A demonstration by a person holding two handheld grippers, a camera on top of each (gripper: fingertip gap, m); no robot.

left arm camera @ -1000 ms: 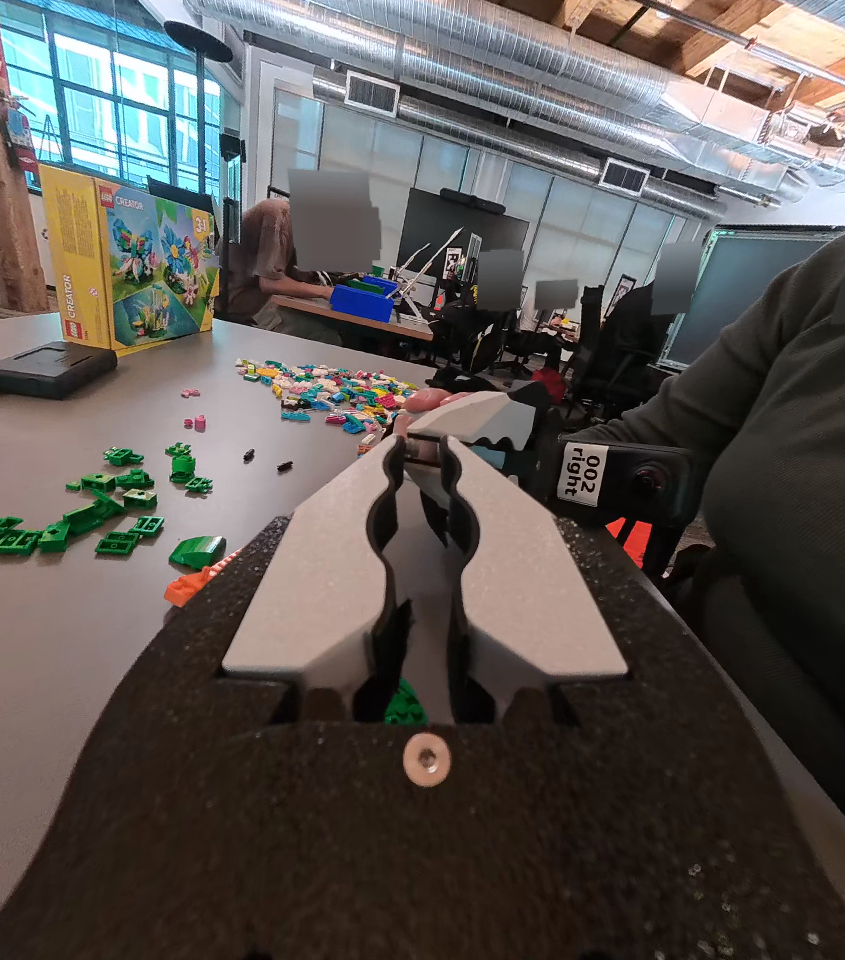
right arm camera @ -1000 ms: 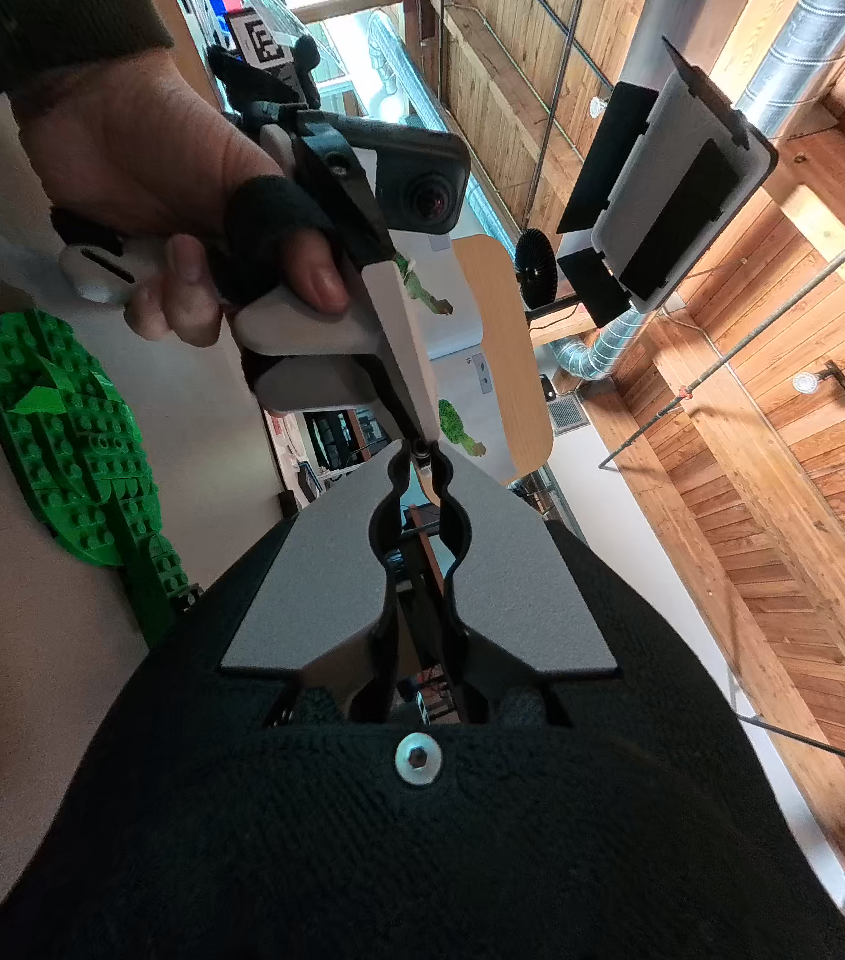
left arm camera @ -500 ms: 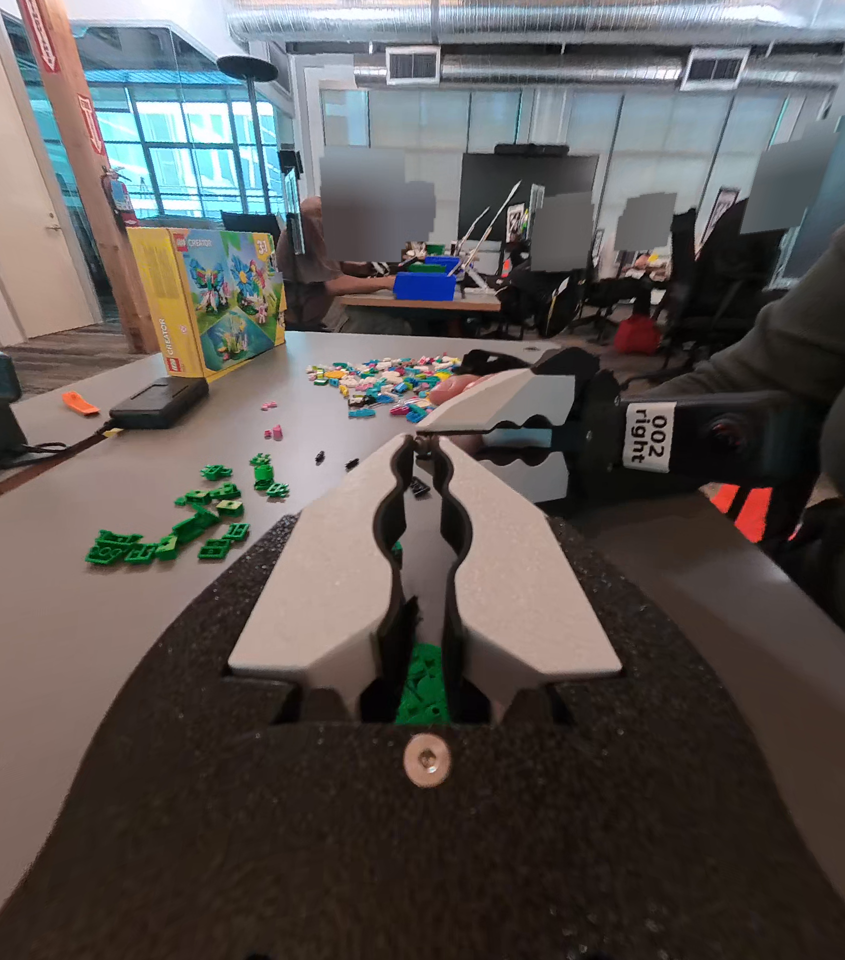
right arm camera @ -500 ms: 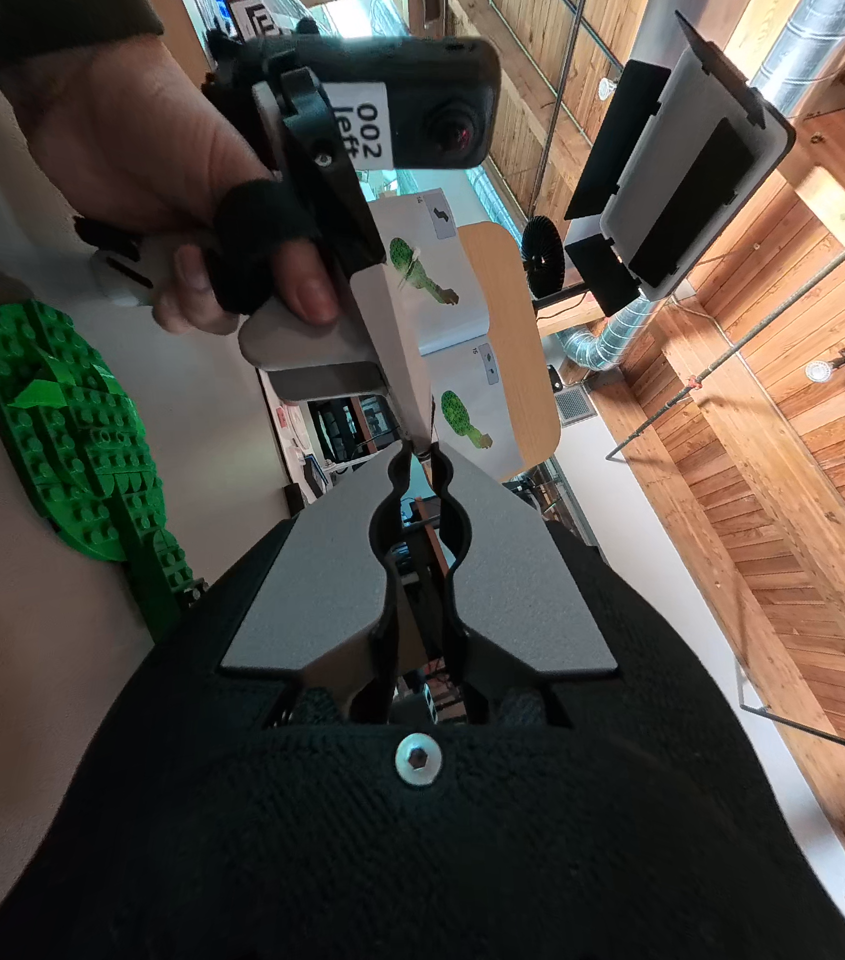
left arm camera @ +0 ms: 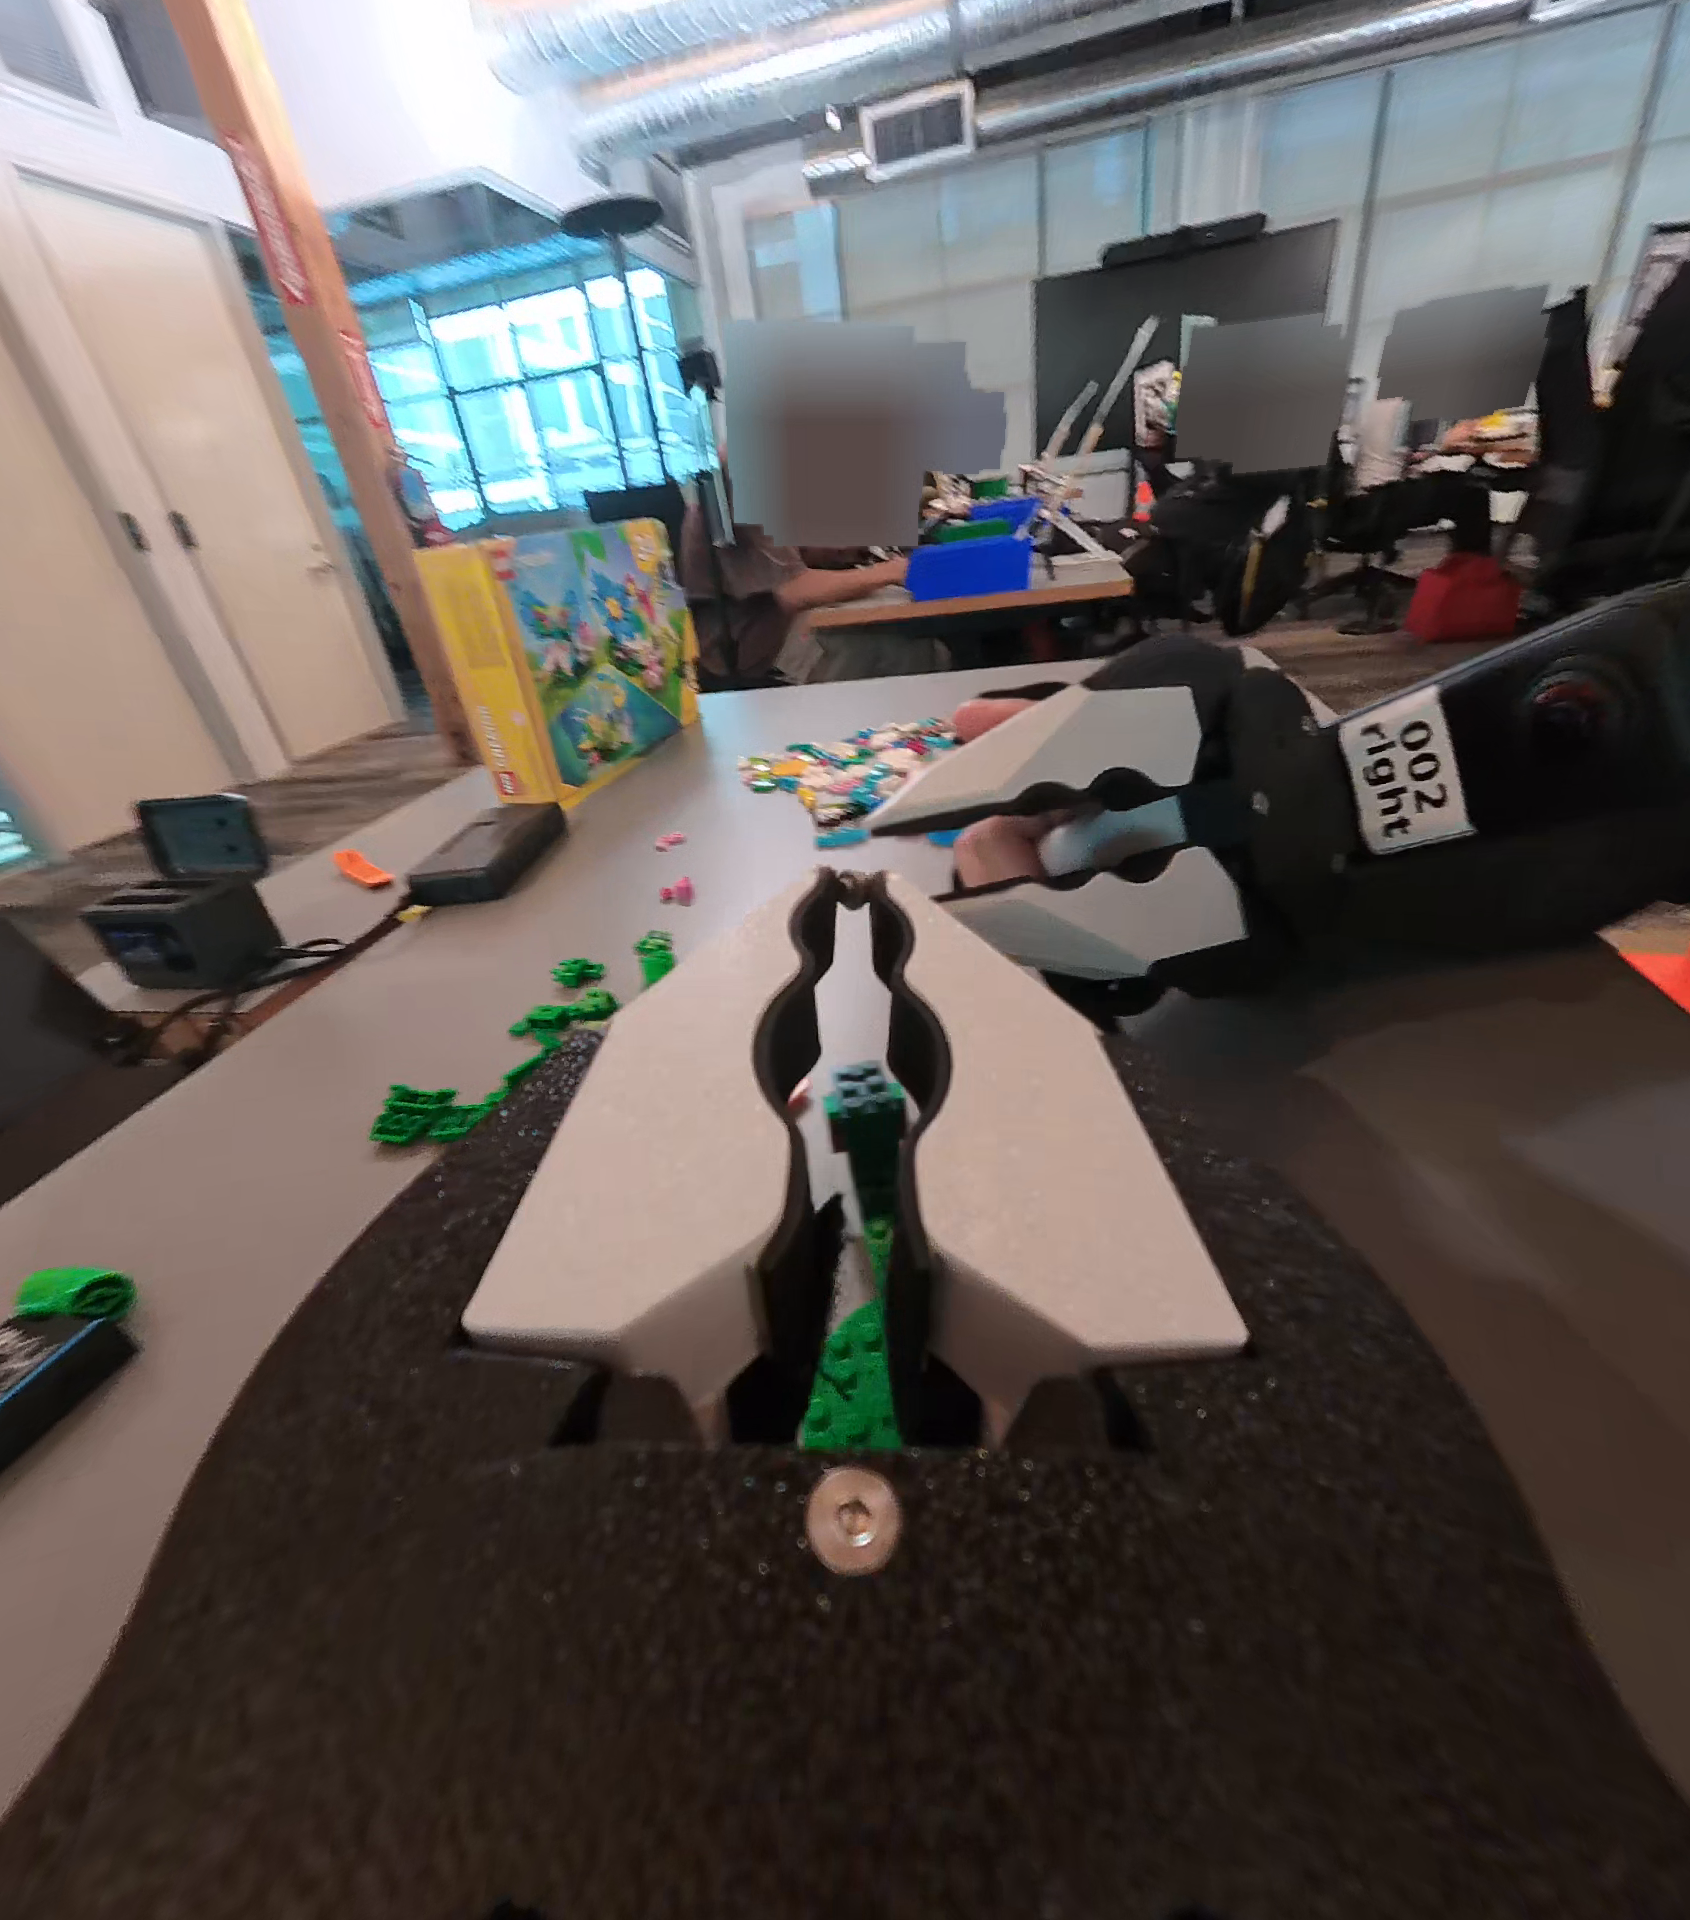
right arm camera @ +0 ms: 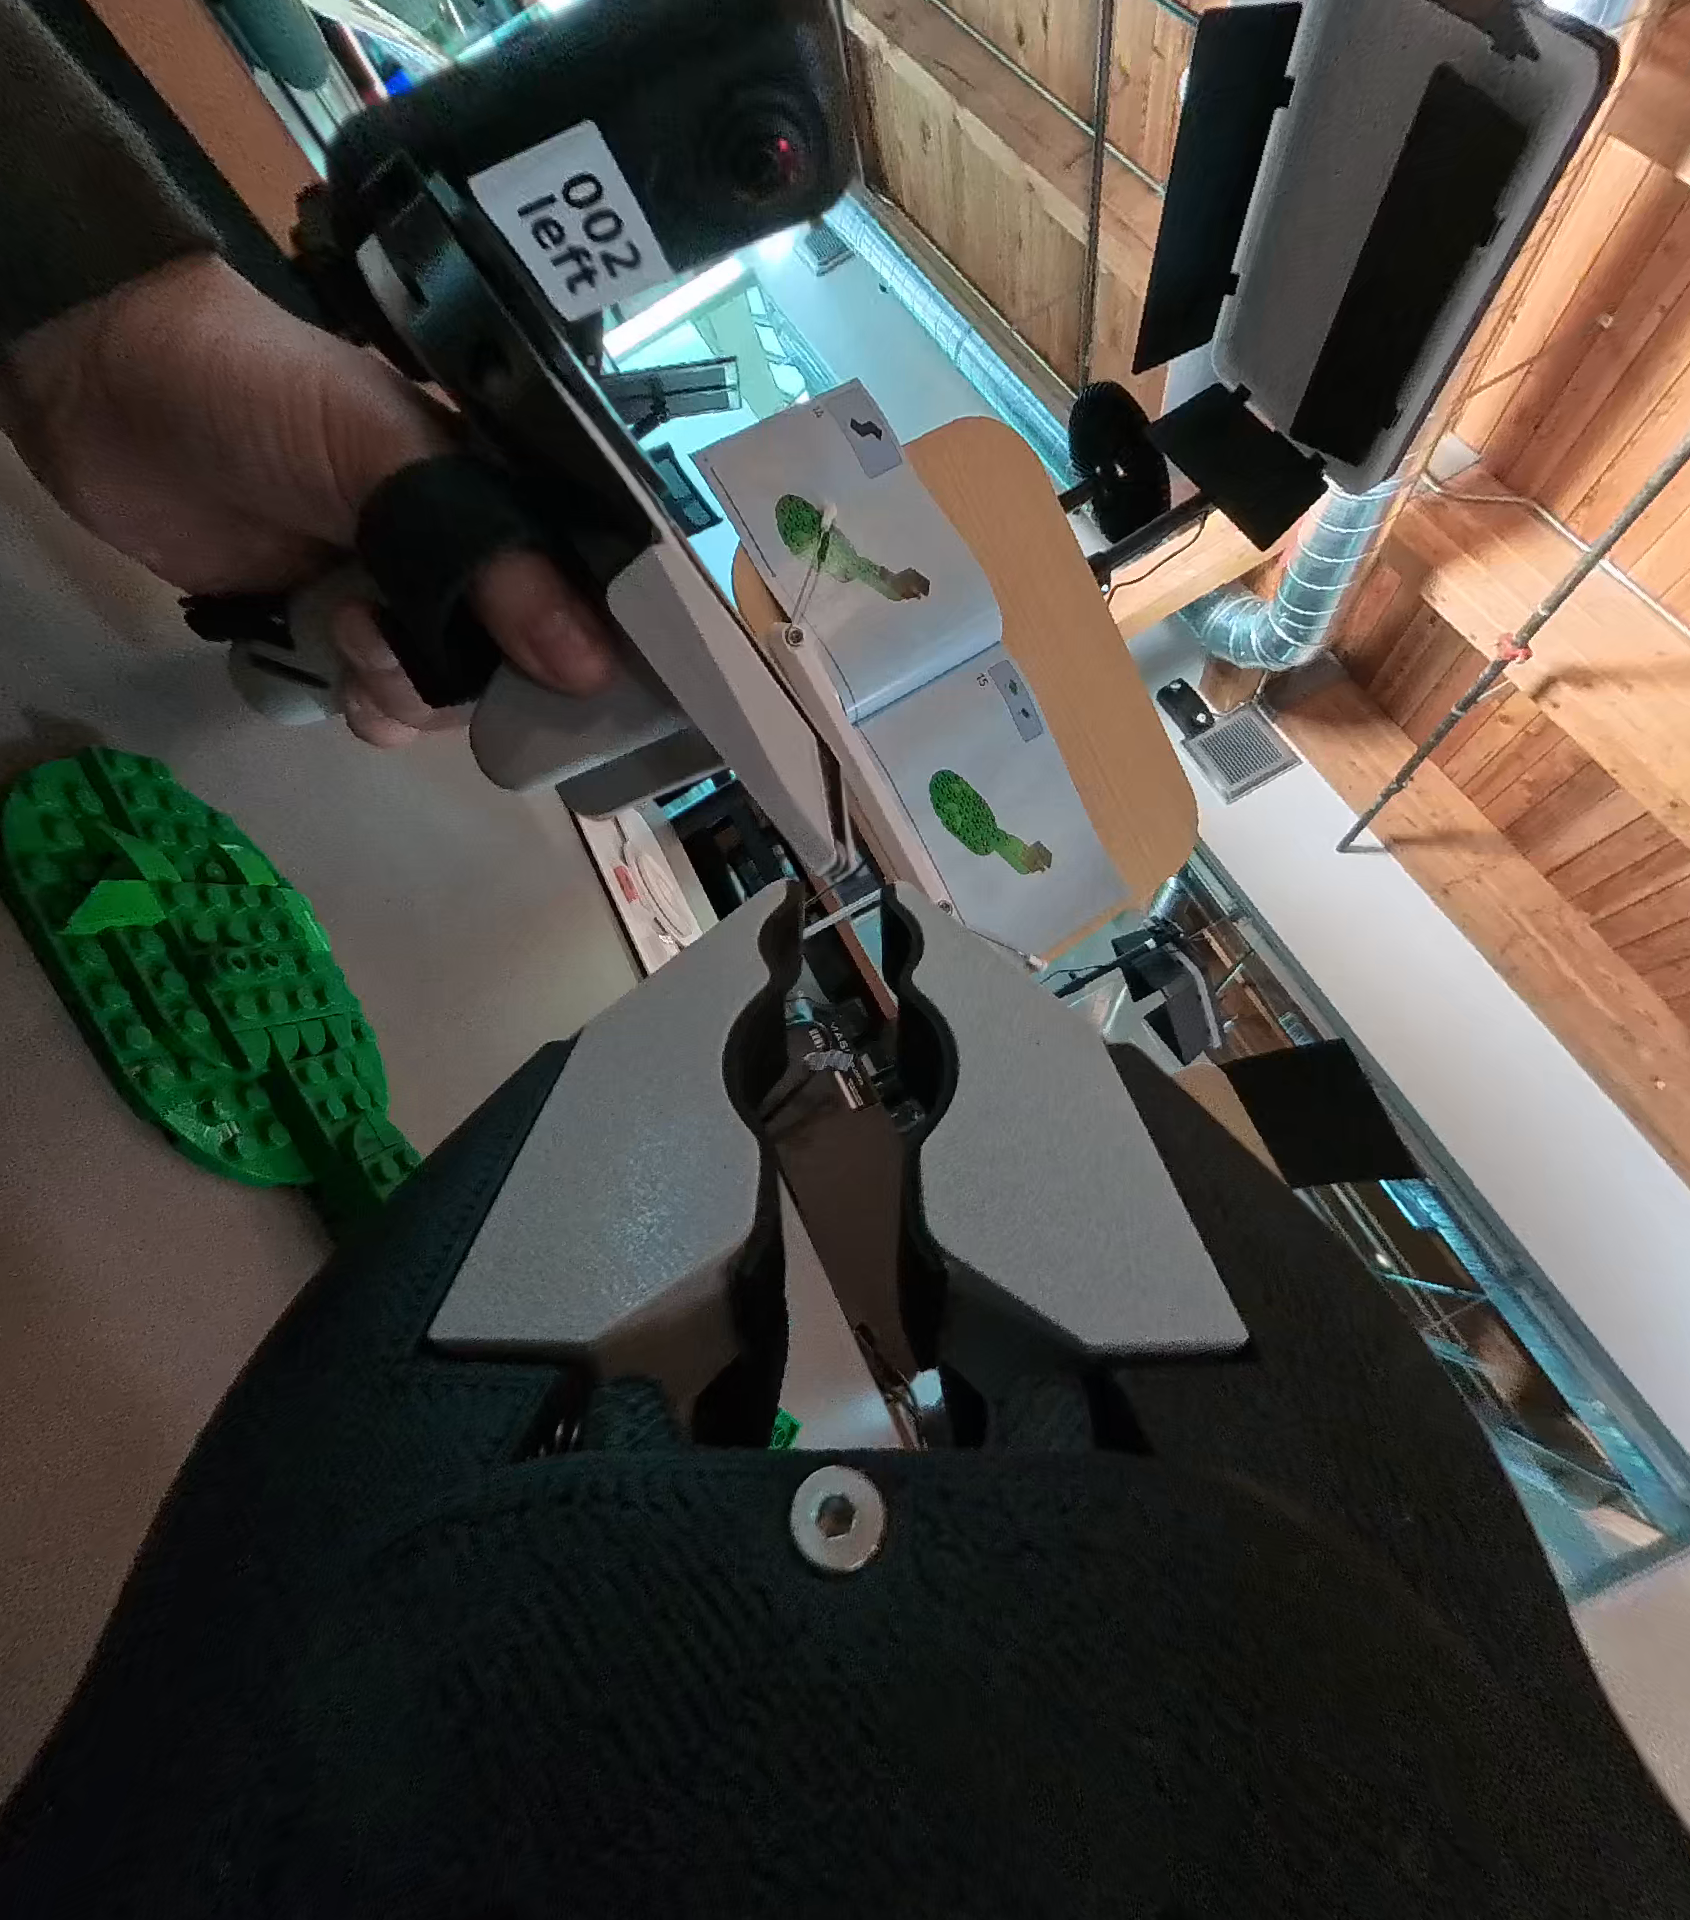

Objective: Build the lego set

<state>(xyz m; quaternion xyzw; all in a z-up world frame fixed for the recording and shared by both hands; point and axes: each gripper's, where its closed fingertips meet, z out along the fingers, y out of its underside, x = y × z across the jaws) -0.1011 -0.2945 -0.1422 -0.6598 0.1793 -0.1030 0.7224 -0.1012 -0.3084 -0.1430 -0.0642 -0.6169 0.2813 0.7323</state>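
My left gripper (left arm camera: 856, 883) is held above the table with its tips shut on what looks like a small dark piece, too small to identify. It also shows in the right wrist view (right arm camera: 833, 857), held in a hand. My right gripper (right arm camera: 843, 899) is open and empty, its tips just beside the left gripper's tips. In the left wrist view the right gripper (left arm camera: 908, 868) comes in from the right with its jaws apart. The green leaf-shaped build (right arm camera: 186, 977) lies flat on the table below both grippers. Its dark green stem (left arm camera: 862, 1122) shows through the gap between my left fingers.
Loose green pieces (left arm camera: 550, 1029) lie to the left, with a colourful pile of pieces (left arm camera: 851, 758) and the yellow set box (left arm camera: 581, 665) farther back. Black devices (left arm camera: 186, 914) with cables sit at the far left. An instruction booklet (right arm camera: 924, 665) stands on a holder.
My right gripper has opened and drawn slightly back from the left tips. The left gripper stays shut, has swung left and tilted down, so the green build now shows beneath it.
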